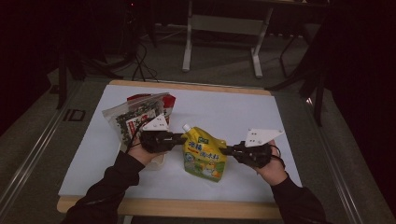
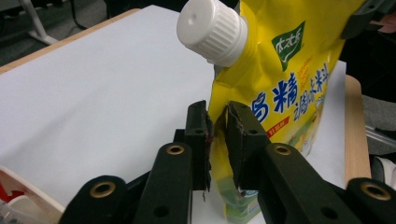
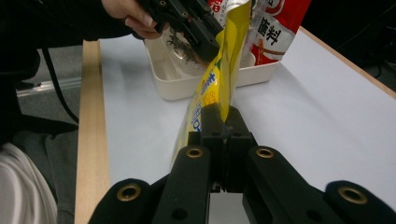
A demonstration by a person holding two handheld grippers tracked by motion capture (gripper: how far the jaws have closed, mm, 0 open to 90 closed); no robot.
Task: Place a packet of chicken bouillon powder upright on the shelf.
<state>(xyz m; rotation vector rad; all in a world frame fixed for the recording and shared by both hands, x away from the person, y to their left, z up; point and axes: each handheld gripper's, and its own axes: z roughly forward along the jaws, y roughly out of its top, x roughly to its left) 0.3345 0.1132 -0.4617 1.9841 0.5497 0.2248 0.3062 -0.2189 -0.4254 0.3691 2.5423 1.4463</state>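
Observation:
A yellow spouted pouch (image 1: 203, 156) with a white screw cap (image 1: 186, 127) hangs upright over the white mat, held from both sides. My left gripper (image 1: 181, 138) is shut on the pouch's left edge just below the cap. In the left gripper view the pads (image 2: 201, 140) pinch that edge of the pouch (image 2: 280, 70) under the cap (image 2: 212, 30). My right gripper (image 1: 223, 150) is shut on the pouch's right edge. In the right gripper view its jaws (image 3: 225, 119) clamp the thin seam of the pouch (image 3: 219, 79), with the left gripper (image 3: 201, 32) beyond.
A white tray (image 3: 177, 86) stands behind the left hand. It holds a dark seaweed packet (image 1: 130, 116) and a red packet (image 1: 168, 100). The white mat (image 1: 224, 112) covers the wooden table (image 1: 187, 207). A desk frame stands on the floor beyond.

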